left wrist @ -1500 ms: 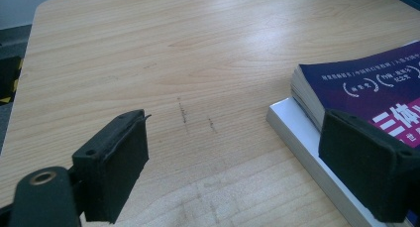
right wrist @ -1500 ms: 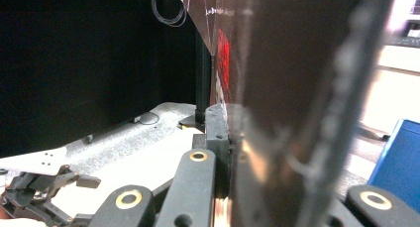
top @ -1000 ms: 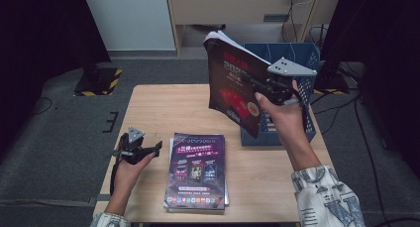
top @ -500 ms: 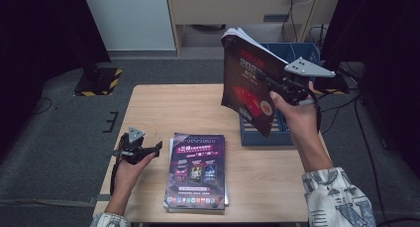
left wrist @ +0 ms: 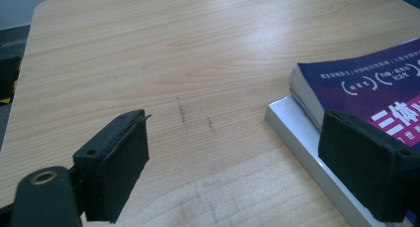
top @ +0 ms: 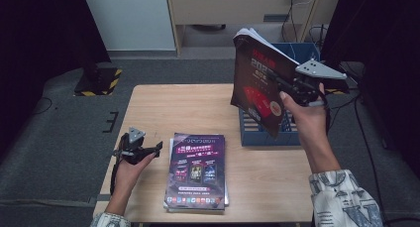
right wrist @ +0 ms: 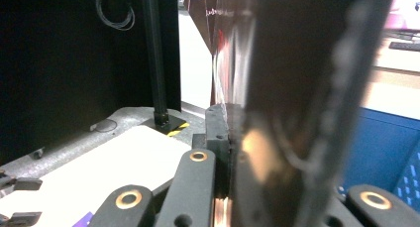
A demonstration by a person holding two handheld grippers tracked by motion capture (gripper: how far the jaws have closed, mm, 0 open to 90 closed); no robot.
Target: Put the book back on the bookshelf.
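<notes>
Book (top: 257,81) up in the air, upright and a little tilted, clamped in the right gripper (top: 289,90) just above the near-left corner of the blue bin (top: 302,53). In the right gripper view the jaws are pinched tight on the glossy cover (right wrist: 292,103), pages fanning loose at the top. That looks like a filing move: carry it over the bin and stand it down inside.

To do it well, I'd square the book with the bin's long walls first, so the bottom edge clears the near rim rather than catching on it. Lower it spine-steady, and don't let go until the bottom edge is bearing on the floor of the bin; those loose pages could splay and snag if it's dropped early.

Out on the table (top: 198,108), 1 stack (top: 196,170) of 2 or so books lies flat near the front edge. The left gripper (top: 148,150) rests just left of the stack, jaws spread wide with nothing between them, the table's bare wood (left wrist: 198,63) under it.
</notes>
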